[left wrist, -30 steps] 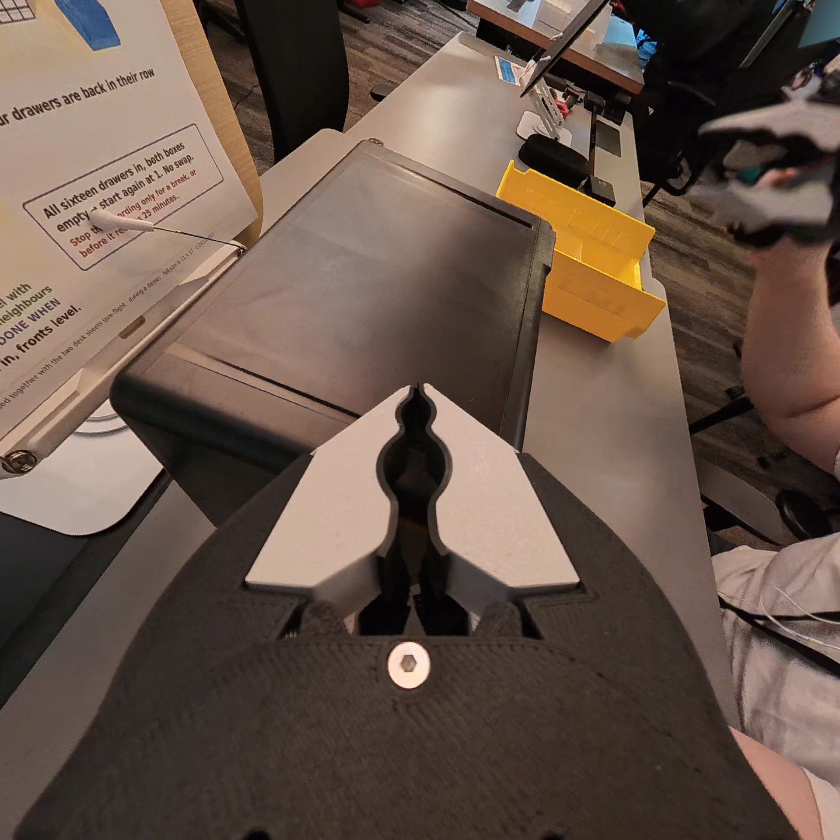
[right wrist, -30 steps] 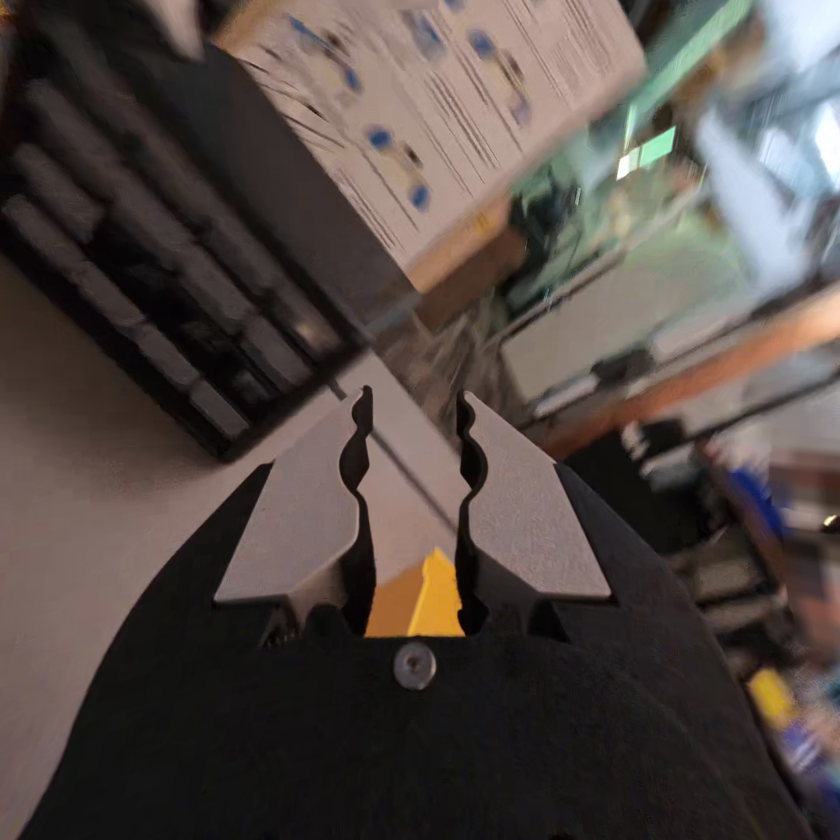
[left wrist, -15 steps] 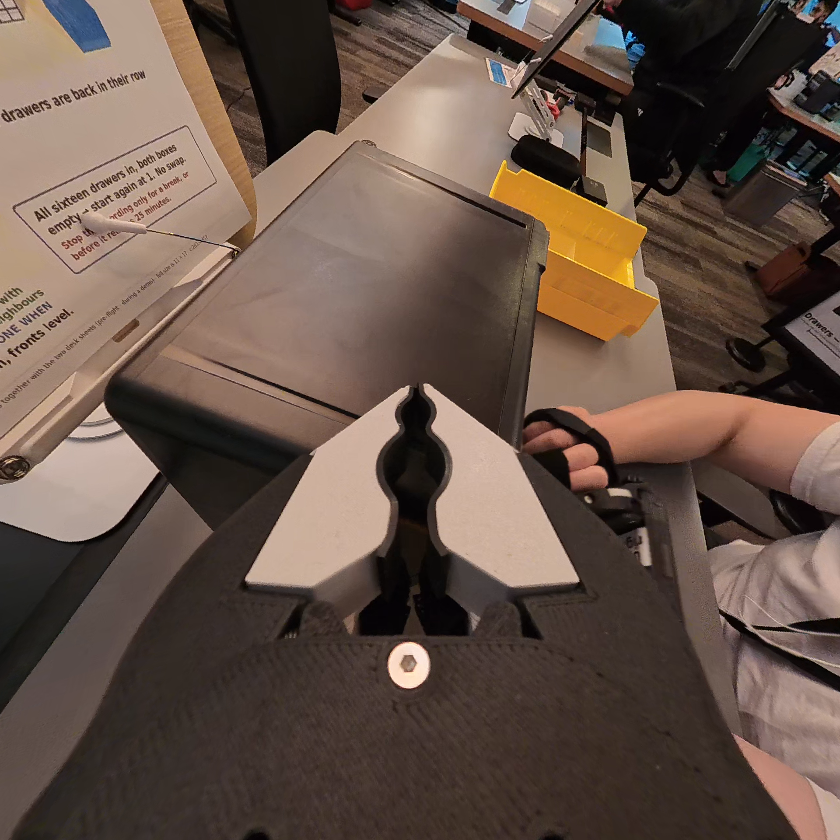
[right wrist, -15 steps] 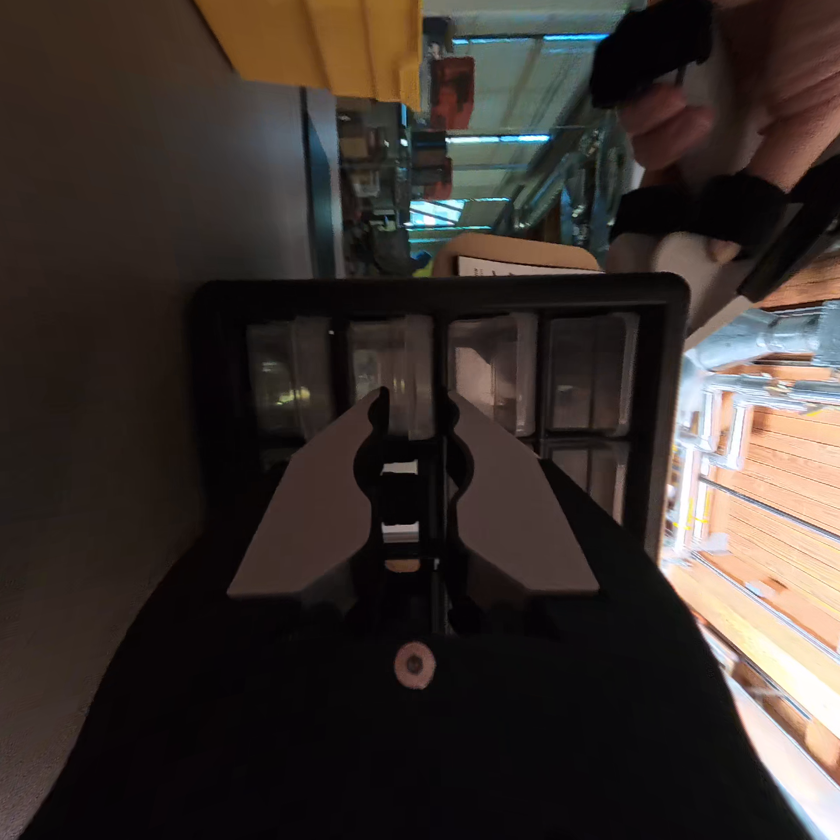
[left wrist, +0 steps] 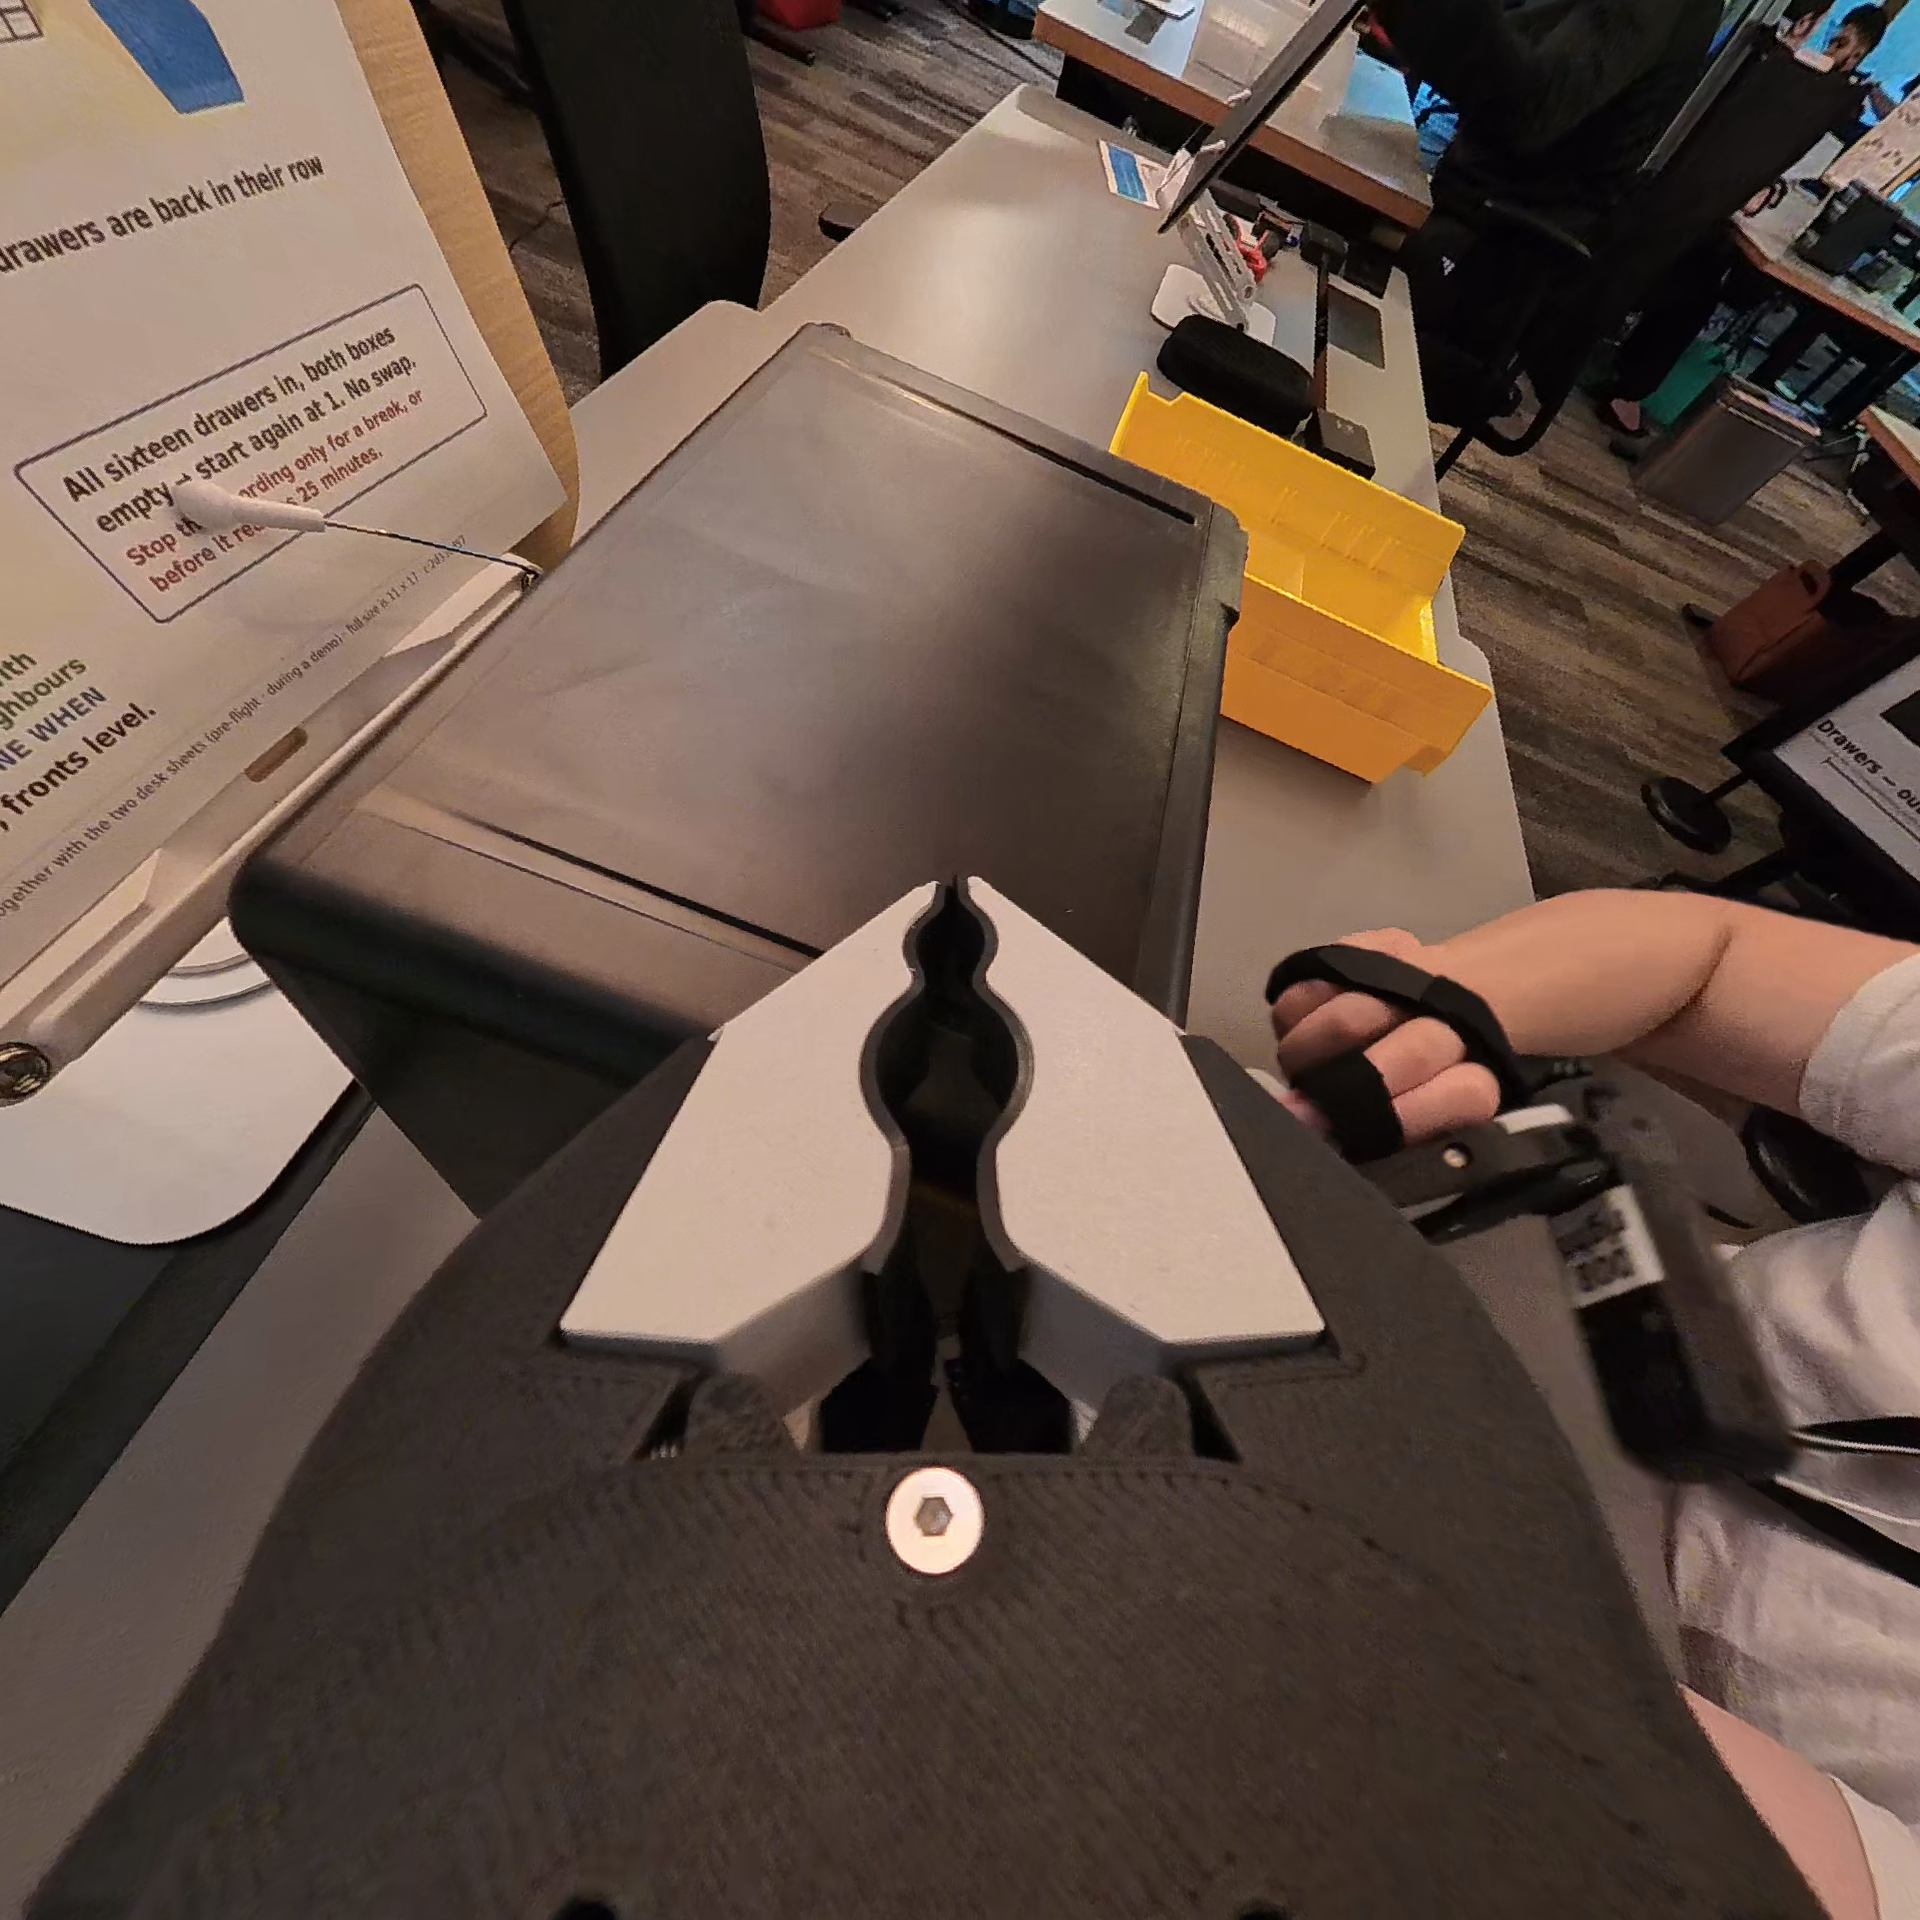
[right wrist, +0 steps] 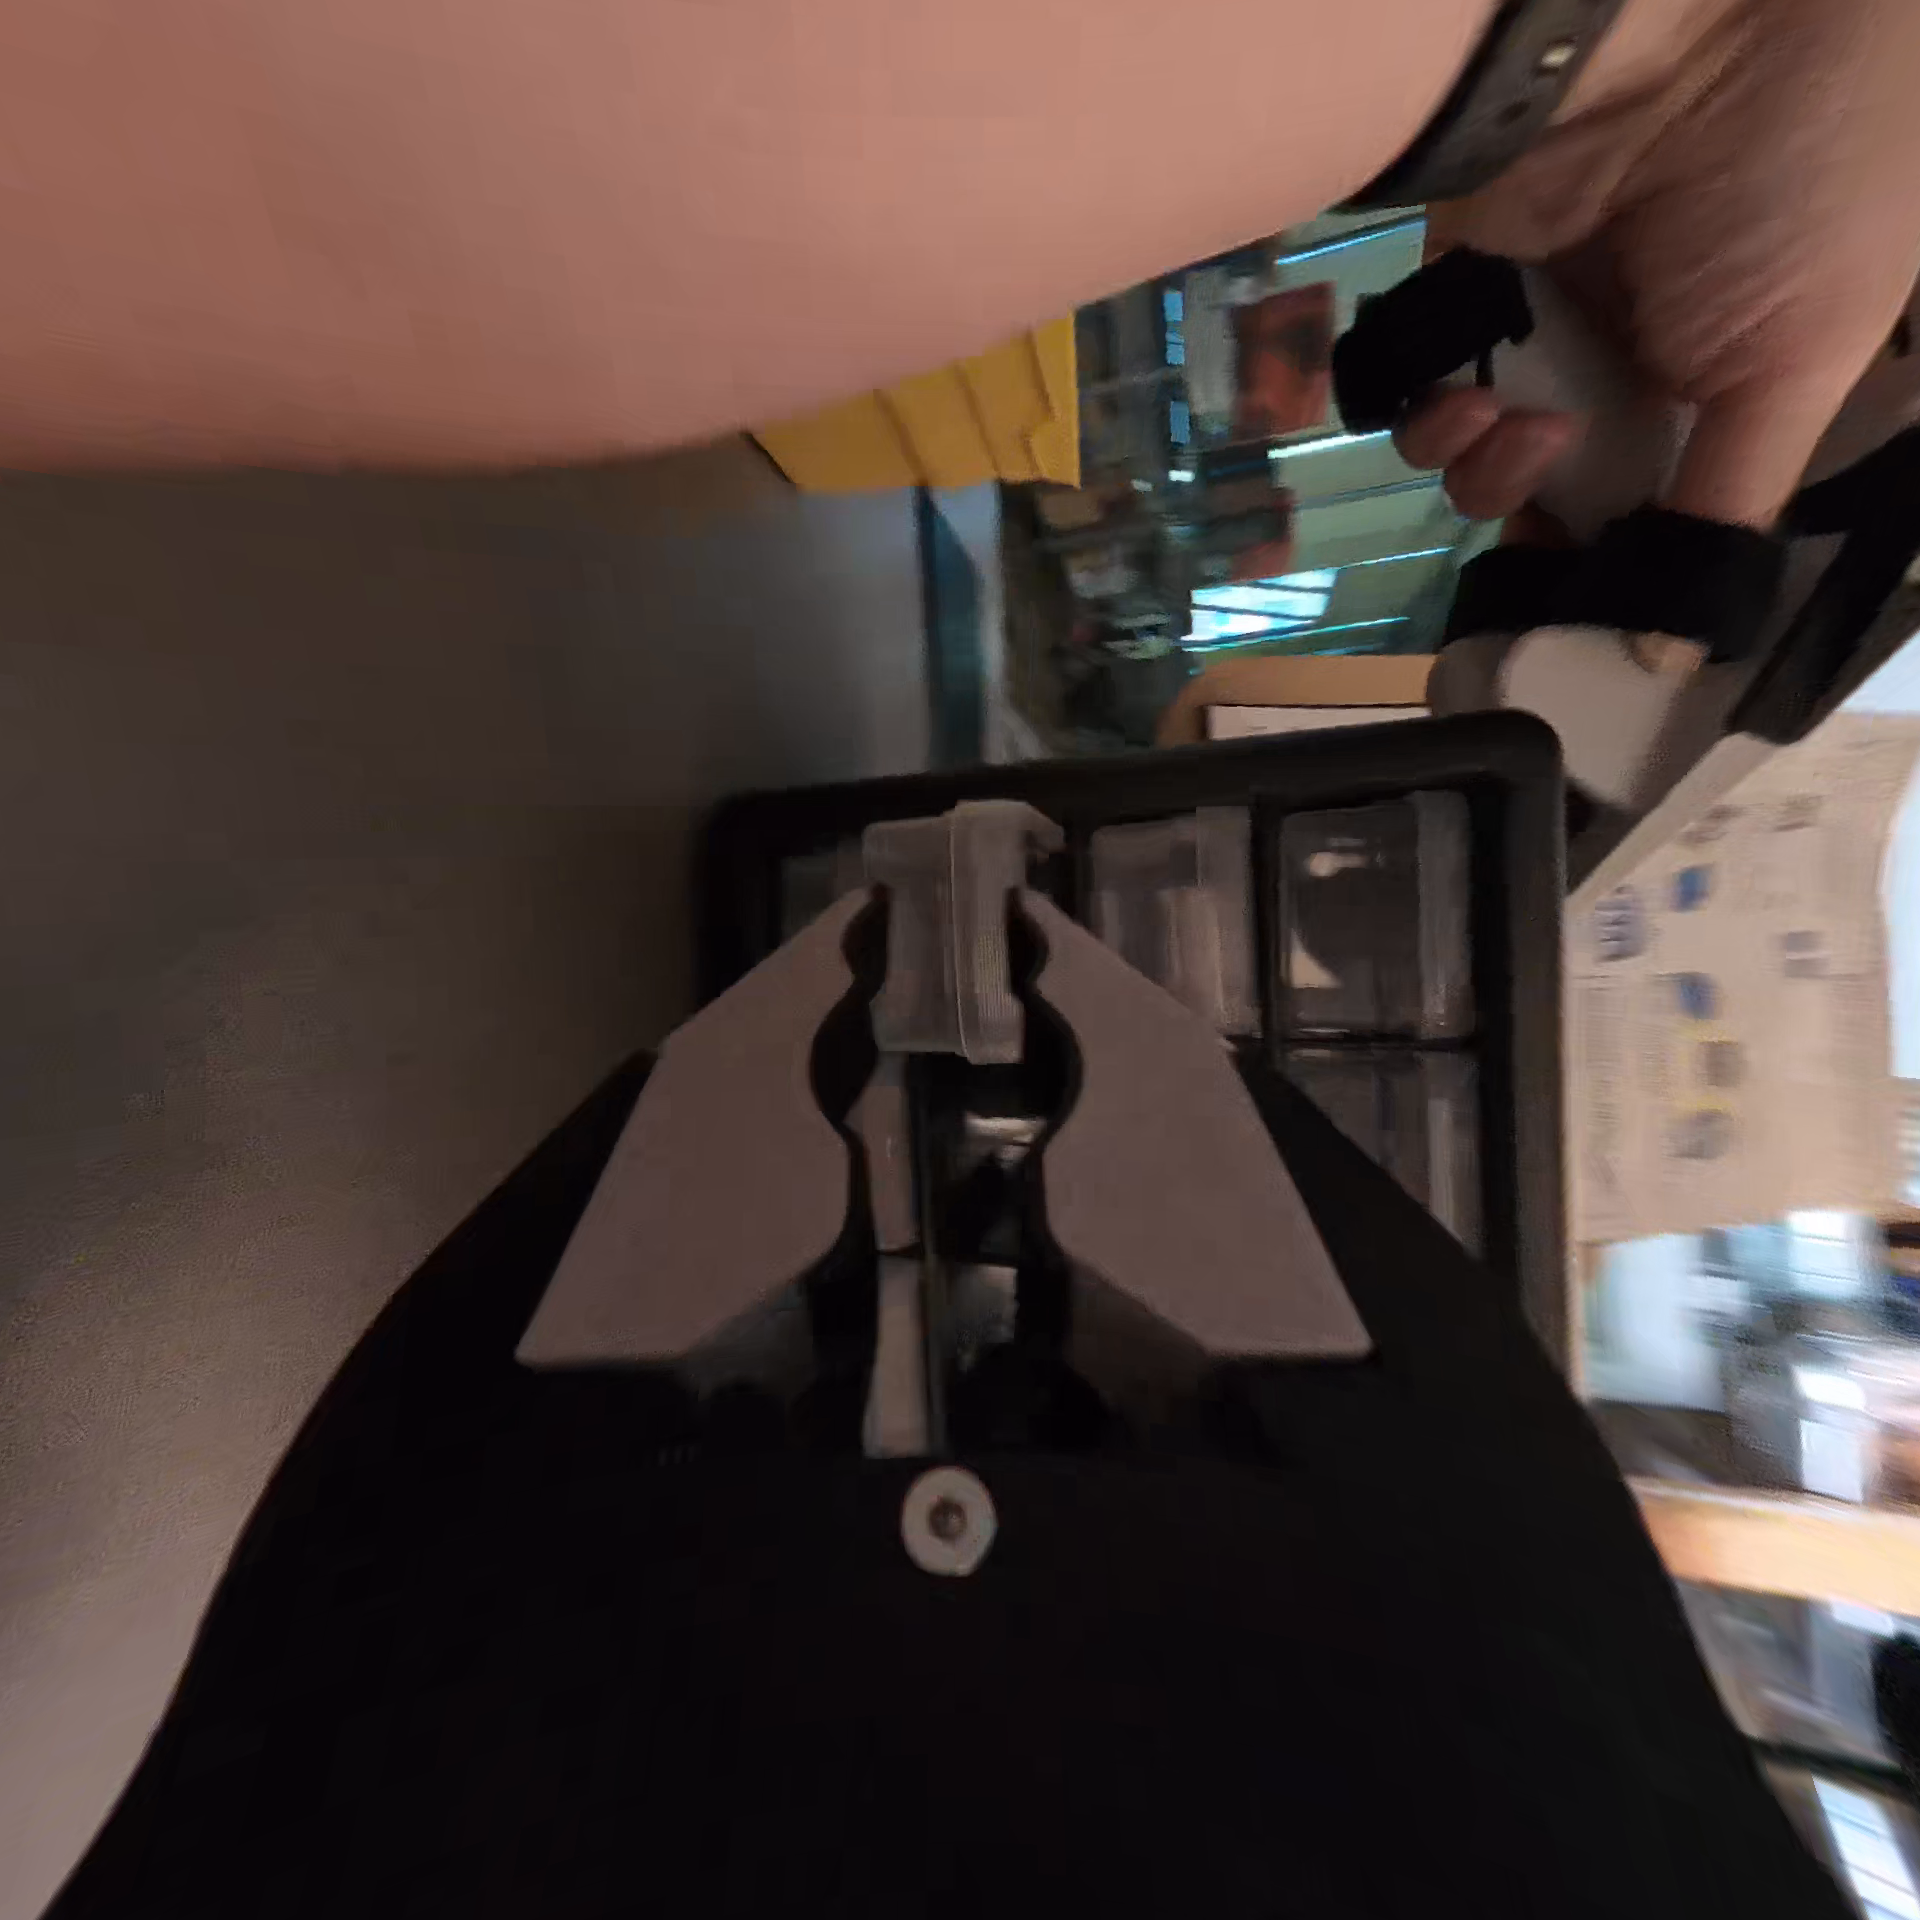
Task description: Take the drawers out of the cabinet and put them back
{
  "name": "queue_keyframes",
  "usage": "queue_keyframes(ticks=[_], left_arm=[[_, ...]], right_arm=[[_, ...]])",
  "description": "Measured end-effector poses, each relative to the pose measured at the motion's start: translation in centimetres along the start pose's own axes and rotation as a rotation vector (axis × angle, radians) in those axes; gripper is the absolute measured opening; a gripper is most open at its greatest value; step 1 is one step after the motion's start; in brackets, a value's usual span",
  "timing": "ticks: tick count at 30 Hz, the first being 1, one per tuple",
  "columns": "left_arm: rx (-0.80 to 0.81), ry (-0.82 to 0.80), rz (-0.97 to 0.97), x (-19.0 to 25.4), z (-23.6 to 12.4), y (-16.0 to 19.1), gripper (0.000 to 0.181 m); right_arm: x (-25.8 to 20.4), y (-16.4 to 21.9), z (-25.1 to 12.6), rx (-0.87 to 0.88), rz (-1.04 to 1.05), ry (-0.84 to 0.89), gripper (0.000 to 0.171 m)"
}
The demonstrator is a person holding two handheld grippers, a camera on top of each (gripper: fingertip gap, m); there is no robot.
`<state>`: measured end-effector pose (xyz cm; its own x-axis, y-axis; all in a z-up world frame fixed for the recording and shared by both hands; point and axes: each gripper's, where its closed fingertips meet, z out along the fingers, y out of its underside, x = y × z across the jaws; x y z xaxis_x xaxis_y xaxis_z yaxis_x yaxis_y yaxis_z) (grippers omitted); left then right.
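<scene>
A black cabinet stands on the grey table, seen from above in the left wrist view. My left gripper is shut and empty, hovering at the cabinet's top front edge. In the right wrist view, which is rolled on its side, the cabinet's front shows rows of clear drawers. My right gripper is shut on the handle of a clear drawer in the row nearest the table. The hand holding the right gripper shows in front of the cabinet; that gripper's fingers are hidden there.
A yellow bin sits on the table beyond the cabinet; it also shows in the right wrist view. A white instruction sheet stands to the left. A forearm fills the top of the right wrist view.
My right gripper came down from the air, rolled sideways to the cabinet front and closed on a clear drawer's handle. My left gripper has stayed in place, shut.
</scene>
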<state>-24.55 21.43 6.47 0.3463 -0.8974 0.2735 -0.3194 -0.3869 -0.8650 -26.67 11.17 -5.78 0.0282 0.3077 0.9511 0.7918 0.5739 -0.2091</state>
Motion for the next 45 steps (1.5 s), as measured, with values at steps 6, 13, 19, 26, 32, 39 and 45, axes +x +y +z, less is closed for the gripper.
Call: queue_keyframes(ticks=[6, 13, 19, 26, 32, 39, 45], left_arm=[[-0.001, -0.002, 0.003, 0.0, 0.0, 0.0, 0.0], [0.0, 0.008, 0.001, 0.0, 0.0, 0.0, 0.0], [-0.003, 0.002, 0.008, 0.0, 0.0, 0.0, 0.0], [-0.001, 0.005, 0.004, 0.1, 0.0, 0.0, 0.0], [-0.007, -0.012, 0.014, 0.1, 0.0, 0.1, 0.0], [-0.002, 0.001, 0.006, 0.1, 0.0, 0.1, 0.0], [0.0, 0.006, 0.002, 0.1, 0.0, 0.1, 0.0]], right_arm=[[0.8, 1.5, 0.8, -0.135, 0.256, -0.398, 0.039], [-1.7, 2.8, 2.1, -0.268, 0.267, -0.665, 0.023], [-2.1, 1.9, 1.0, -0.328, 0.35, -0.763, 0.014], [-3.5, -0.3, -2.6, -0.357, 0.289, -0.835, 0.013], [-3.9, -1.8, -4.7, -0.358, 0.284, -0.874, 0.013], [-3.2, -1.8, -6.1, -0.38, 0.316, -0.86, 0.013], [-1.6, -2.1, -6.8, -0.317, 0.42, -0.983, 0.013]])
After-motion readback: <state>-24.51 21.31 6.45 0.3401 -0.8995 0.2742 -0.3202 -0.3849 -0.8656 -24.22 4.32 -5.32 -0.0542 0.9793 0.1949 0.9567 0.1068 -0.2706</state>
